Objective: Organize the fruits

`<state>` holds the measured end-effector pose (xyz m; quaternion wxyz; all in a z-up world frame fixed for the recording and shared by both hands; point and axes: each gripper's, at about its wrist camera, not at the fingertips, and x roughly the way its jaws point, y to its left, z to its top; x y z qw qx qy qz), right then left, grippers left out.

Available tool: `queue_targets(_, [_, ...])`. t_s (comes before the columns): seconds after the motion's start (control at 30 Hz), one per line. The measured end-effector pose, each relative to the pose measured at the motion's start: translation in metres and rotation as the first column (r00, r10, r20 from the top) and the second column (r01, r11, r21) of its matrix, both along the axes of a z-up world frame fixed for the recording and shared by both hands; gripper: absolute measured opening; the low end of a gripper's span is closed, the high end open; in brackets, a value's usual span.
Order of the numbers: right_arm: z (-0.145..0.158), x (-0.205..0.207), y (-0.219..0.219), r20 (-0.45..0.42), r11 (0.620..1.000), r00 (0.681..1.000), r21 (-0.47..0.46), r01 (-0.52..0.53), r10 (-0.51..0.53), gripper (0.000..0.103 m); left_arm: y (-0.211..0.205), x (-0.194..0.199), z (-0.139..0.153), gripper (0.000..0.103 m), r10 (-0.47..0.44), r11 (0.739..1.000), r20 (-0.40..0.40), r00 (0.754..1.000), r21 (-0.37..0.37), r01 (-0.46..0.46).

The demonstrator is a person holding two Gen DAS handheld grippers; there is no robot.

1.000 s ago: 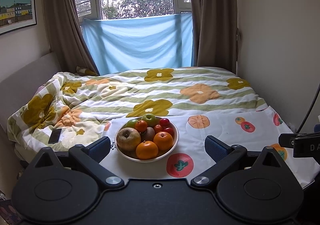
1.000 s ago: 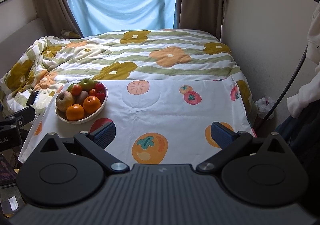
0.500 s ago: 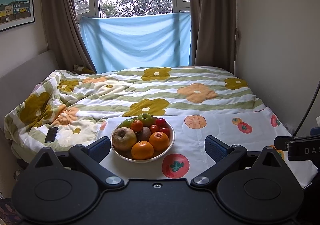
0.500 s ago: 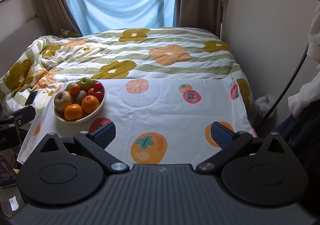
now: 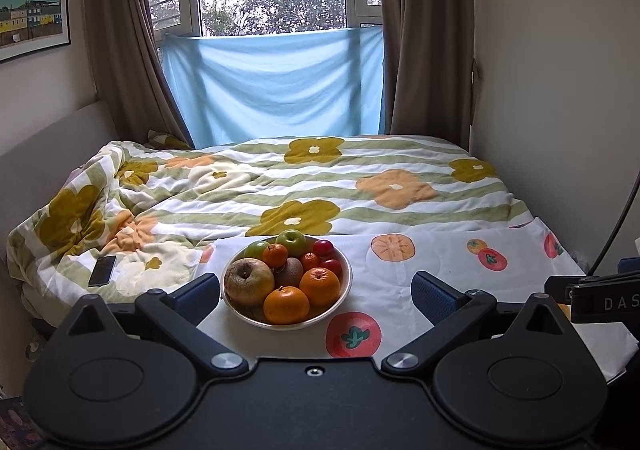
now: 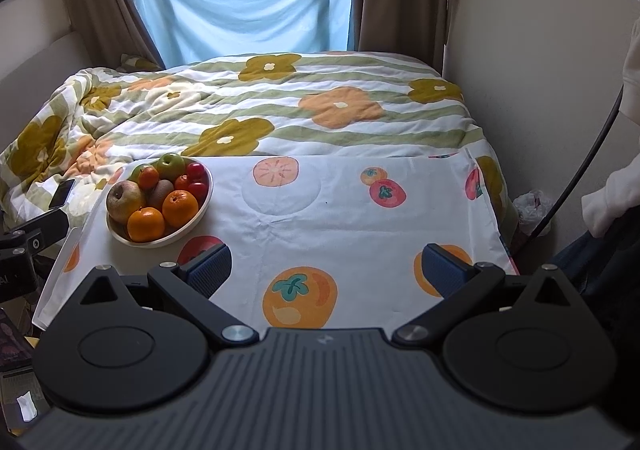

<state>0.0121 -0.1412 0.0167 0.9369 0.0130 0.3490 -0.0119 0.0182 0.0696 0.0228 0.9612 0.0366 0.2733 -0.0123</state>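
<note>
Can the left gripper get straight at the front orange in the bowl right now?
Probably yes: the left gripper has its jaws open, the orange sits exposed at the bowl's near rim, nothing between.

Flower-striped quilt [image 5: 320, 186], fruit-printed white cloth [image 6: 344, 218]

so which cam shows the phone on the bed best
The left wrist view. The phone lies in full on the flowered quilt, left of the fruit bowl, its whole dark face showing. In the right wrist view the phone sits near the left edge, more foreshortened, just above the left gripper's body.
</note>
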Motion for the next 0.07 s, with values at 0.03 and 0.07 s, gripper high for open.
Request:
queue_targets(0.03, [0.0002,0.0001,-0.0001,0.000,1.000,1.000,0.001,0.000,0.000,0.103,0.0004,0.0012,-0.0006,0.103,0.001,1.000,-0.003,1.000,0.000,-0.001])
queue_targets(0.07, [-0.0012,0.0006,0.0000,-0.002,1.000,1.000,0.000,0.000,0.000,0.103,0.0012,0.0024,-0.0011,0.103,0.002,1.000,-0.005,1.000,0.000,-0.002])
